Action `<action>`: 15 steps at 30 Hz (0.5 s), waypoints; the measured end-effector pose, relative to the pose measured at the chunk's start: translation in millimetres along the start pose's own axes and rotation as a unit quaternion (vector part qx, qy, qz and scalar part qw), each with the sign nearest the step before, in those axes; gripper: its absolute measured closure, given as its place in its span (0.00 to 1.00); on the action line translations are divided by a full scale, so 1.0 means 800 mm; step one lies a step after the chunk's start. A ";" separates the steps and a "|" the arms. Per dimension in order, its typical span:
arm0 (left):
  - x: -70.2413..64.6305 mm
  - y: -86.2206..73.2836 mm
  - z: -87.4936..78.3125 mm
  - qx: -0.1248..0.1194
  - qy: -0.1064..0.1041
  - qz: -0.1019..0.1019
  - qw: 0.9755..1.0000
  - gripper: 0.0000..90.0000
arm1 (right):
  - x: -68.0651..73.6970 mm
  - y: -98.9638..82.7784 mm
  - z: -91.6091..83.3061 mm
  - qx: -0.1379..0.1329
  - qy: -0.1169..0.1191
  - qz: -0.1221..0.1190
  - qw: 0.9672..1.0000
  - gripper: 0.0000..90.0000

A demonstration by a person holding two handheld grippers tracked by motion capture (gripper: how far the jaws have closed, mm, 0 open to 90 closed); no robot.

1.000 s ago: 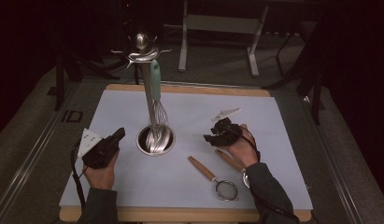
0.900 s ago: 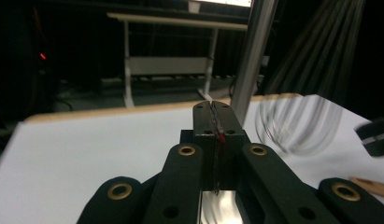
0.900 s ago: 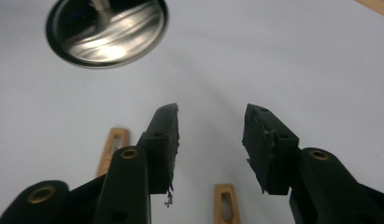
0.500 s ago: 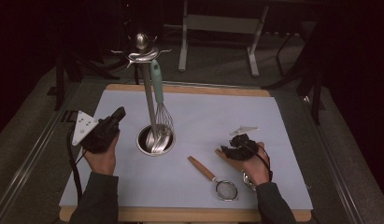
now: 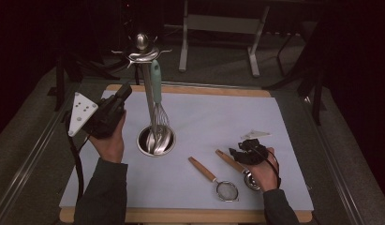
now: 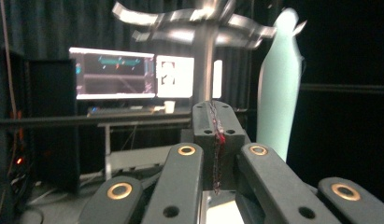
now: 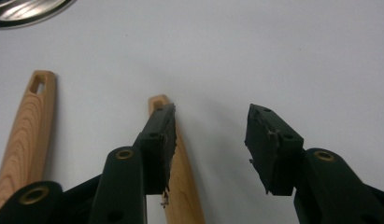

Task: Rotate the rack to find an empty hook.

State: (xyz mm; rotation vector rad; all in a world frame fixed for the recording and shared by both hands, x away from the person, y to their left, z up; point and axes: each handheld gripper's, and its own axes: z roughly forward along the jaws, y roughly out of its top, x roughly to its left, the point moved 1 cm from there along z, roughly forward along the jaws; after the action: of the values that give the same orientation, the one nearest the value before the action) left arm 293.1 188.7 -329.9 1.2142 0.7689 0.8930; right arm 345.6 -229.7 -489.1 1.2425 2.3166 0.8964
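Writing is nowhere legible; left gripper (image 5: 119, 96) is clenched empty, right gripper (image 7: 209, 140) has just been opening over a wooden handle (image 7: 180, 186).

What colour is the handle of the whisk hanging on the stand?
Pale mint green whisk handle, clearest in the high view.

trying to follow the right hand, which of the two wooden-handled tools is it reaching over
The right-hand one, nearer the mat's right edge: its handle runs under the open right tongs. The strainer lies apart to their left, its mesh in plain view.
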 end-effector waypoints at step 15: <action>-0.018 0.042 0.021 -0.027 -0.013 0.007 1.000 1.00 | -0.018 -0.012 -0.004 -0.020 0.000 0.027 0.999 0.57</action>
State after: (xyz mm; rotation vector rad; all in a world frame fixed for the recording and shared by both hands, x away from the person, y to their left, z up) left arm 296.4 172.2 -293.6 1.1818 0.7117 0.9017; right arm 345.8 -246.8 -493.5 1.2947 2.2631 0.9570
